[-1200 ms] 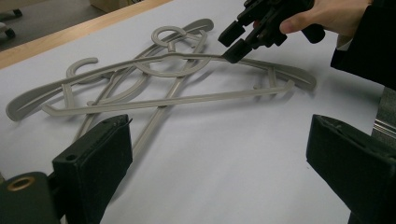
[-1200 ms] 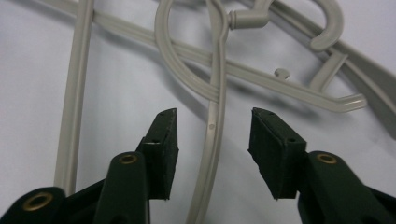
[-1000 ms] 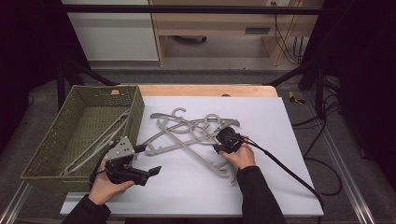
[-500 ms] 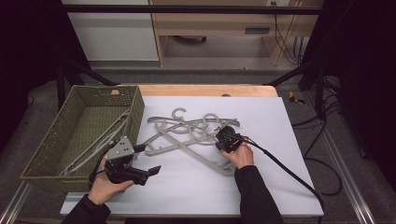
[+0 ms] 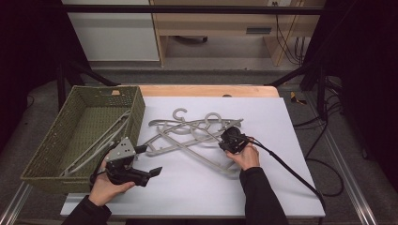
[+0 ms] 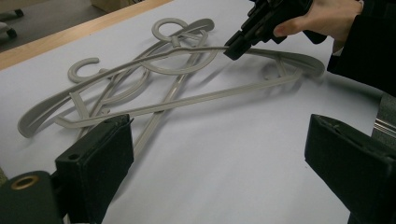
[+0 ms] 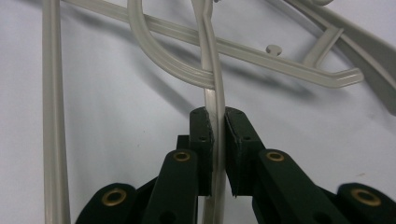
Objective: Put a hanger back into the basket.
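Table (image 5: 281, 187): white-topped, wooden edge along the far side, centre of the high view.

Basket (image 5: 51, 145): olive-green woven plastic, rectangular, left part of the high view, on the table's left edge. Contains grey hangers in the basket (image 5: 101, 140), lying slantwise against its right wall.

Pile of hangers (image 5: 187, 133): grey plastic, several overlapping flat on the table at centre frame, hooks toward the upper part of the frame. The exact count cannot be told.

Right gripper (image 5: 229, 140): black, held in the right hand (image 5: 245, 157), at the right side of the pile. In the right gripper view its jaws are pressed together on the thin arm of the gripped hanger (image 7: 214, 93), which runs up between the pads. In the left gripper view this hanger's right end is raised off the table.

Left gripper (image 5: 149, 174): black with a grey three-cornered plate, held in the left hand (image 5: 105, 187), lower left of the high view, just beside the basket. Jaws spread wide, nothing between them, pointing toward the pile.

Cable (image 5: 291, 173): black, trailing from the right gripper toward the lower right.
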Tool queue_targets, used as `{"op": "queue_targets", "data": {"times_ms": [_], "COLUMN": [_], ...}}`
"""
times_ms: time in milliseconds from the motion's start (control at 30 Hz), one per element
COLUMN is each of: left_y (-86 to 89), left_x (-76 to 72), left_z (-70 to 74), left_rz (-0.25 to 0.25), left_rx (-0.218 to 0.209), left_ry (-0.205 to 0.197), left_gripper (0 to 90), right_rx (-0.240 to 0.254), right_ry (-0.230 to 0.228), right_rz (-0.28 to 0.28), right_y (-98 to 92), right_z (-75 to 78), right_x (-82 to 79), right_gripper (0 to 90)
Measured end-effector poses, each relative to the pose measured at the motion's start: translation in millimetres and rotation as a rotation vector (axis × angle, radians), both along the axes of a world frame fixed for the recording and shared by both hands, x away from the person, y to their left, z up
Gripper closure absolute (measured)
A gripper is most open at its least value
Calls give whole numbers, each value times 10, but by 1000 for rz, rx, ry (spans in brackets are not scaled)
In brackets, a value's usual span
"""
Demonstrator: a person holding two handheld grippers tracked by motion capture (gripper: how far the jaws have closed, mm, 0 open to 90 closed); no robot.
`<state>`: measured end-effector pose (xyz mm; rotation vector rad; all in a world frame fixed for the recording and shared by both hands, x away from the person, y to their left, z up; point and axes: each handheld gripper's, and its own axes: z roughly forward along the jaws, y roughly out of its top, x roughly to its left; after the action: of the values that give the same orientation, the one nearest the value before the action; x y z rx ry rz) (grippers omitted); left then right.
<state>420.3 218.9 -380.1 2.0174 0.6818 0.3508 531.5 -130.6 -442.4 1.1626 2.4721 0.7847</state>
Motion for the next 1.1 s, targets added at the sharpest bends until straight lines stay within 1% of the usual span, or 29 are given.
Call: {"op": "queue_targets", "data": {"times_ms": [133,167,367,400,433,467,500,533,633,733,800,900,1033,1100], "left_y": [-6,-4,1,0,-1,-2,-6,-7,-16,-47,-93,-188,-311,-371], "left_x": [-2,-2,-6,-8,-13,-17,-22,-27,-44,-34,-23,-8,28,49], "left_z": [-1,0,24,33,43,57,75,89,170,240,291,359,420,435], "left_rz": [-4,-4,-11,-15,-17,-21,-26,-26,-41,-56,-67,-97,-134,-144], "left_rx": [3,2,2,4,5,6,5,4,10,18,46,82,123,144], "left_ry": [4,4,8,9,10,12,15,15,11,24,24,36,52,53], "left_gripper": [76,76,76,76,76,76,76,75,76,77,77,77,81,85], "right_rx": [10,16,56,63,70,69,70,62,65,60,69,86,67,63], "right_ry": [-16,-29,-60,-69,-70,-81,-84,-100,-101,-111,-115,-124,-132,-132], "right_rz": [20,28,73,89,98,124,137,167,206,258,283,329,379,396], "right_y": [-68,-87,-180,-191,-197,-210,-214,-225,-232,-240,-244,-246,-245,-249], "right_z": [66,83,261,288,315,334,353,371,410,452,476,507,530,542], "right_x": [-52,-67,-206,-239,-276,-307,-344,-384,-499,-630,-698,-801,-913,-961], "right_gripper": [826,826,826,825,825,825,825,825,825,825,825,825,825,825]}}
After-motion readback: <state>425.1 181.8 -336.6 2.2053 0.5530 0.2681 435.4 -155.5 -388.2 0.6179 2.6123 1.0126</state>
